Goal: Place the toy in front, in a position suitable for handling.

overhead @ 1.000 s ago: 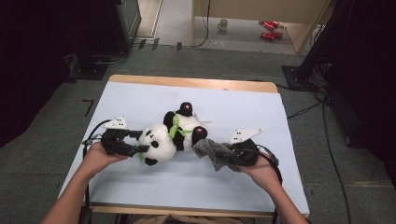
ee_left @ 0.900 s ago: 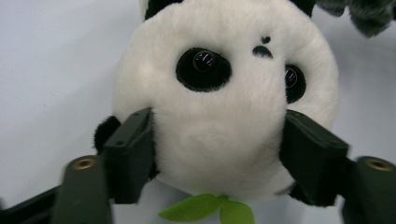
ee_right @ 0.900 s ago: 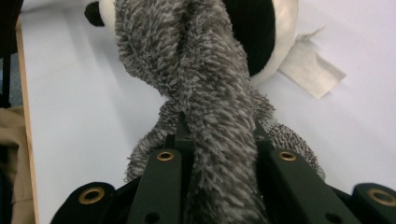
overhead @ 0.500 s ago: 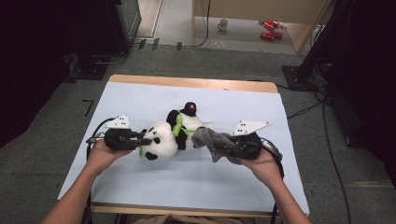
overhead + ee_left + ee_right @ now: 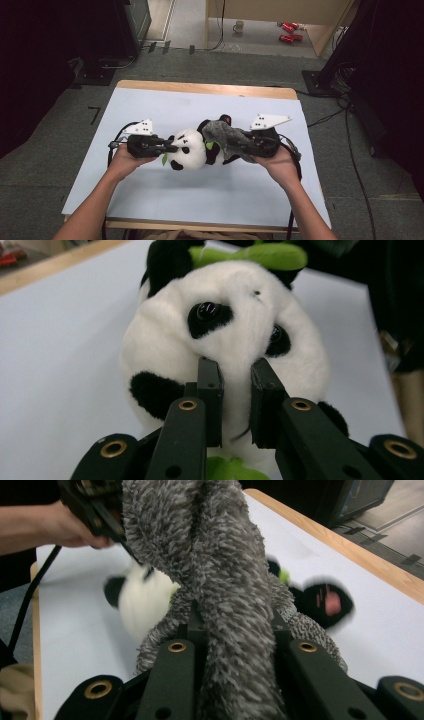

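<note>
A black-and-white plush panda (image 5: 189, 150) with a green bow lies on the white-covered table (image 5: 200, 200). My left gripper (image 5: 172, 147) comes at its head from the left. In the left gripper view my jaws (image 5: 235, 390) have just been closing and now pinch the panda's (image 5: 225, 315) muzzle. My right gripper (image 5: 245, 145) is shut on a grey fuzzy cloth (image 5: 225, 132), which drapes over the panda's body. In the right gripper view the cloth (image 5: 220, 555) fills the jaws (image 5: 235, 625), with the blurred panda (image 5: 142, 600) behind it.
The table's far wooden edge (image 5: 210, 89) borders a grey floor. A mug (image 5: 239, 25) and red items (image 5: 287, 32) lie beyond it. Dark equipment stands at the far left and right. Cables trail from both grippers over the table.
The left jaws closed on the panda's muzzle. The right gripper rose and carried the grey cloth left over the panda's body. The panda shifted slightly.
</note>
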`<state>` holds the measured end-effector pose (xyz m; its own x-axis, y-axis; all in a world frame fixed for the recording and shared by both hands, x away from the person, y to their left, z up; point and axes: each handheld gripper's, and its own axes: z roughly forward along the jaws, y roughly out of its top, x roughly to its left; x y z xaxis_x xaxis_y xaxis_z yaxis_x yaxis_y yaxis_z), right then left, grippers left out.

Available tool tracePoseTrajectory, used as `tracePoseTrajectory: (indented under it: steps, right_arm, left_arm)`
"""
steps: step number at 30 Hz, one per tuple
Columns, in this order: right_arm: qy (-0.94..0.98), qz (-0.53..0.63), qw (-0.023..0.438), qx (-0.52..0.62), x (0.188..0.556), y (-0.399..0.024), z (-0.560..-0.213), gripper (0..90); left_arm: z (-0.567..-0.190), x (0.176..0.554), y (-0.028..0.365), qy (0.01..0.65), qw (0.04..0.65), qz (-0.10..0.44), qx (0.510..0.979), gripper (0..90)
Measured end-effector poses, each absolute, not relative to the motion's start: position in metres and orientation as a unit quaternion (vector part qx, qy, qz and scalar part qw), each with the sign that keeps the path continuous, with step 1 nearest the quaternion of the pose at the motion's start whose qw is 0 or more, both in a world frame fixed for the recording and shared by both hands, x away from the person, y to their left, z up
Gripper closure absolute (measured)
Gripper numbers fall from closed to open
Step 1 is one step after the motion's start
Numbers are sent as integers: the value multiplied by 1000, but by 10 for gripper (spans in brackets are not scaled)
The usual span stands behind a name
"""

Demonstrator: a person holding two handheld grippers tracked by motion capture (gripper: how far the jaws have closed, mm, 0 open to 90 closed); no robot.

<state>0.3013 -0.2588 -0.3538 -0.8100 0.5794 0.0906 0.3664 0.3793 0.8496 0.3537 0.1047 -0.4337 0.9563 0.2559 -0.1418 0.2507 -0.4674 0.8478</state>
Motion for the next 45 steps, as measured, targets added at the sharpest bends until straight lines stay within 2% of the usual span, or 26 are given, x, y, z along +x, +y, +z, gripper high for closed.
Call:
tracePoseTrajectory:
  steps: [4, 12, 15, 21, 27, 32, 39, 45]
  right_arm:
    - [828, 474, 110, 280, 314, -241, -350, 749]
    - [840, 460, 106, 267, 337, -205, -336, 749]
    - [846, 453, 100, 263, 345, -193, -335, 749]
    - [859, 437, 88, 251, 357, -162, -333, 749]
    - [886, 390, 79, 239, 362, -135, -353, 751]
    - [900, 356, 66, 242, 366, -132, -367, 760]
    - [909, 336, 54, 242, 365, -136, -374, 777]
    - [911, 314, 54, 262, 368, -147, -374, 778]
  left_arm:
    - [-443, 360, 115, 180, 487, -14, 854, 746]
    - [-443, 359, 120, 224, 480, -17, 848, 550]
    - [-444, 359, 121, 243, 481, -29, 842, 510]
    - [-447, 354, 124, 236, 498, -15, 834, 562]
    - [-448, 356, 125, 244, 504, -28, 828, 601]
    - [-449, 356, 124, 245, 504, -28, 828, 602]
    - [-453, 360, 125, 258, 508, -42, 821, 535]
    - [-456, 360, 124, 245, 508, -43, 824, 608]
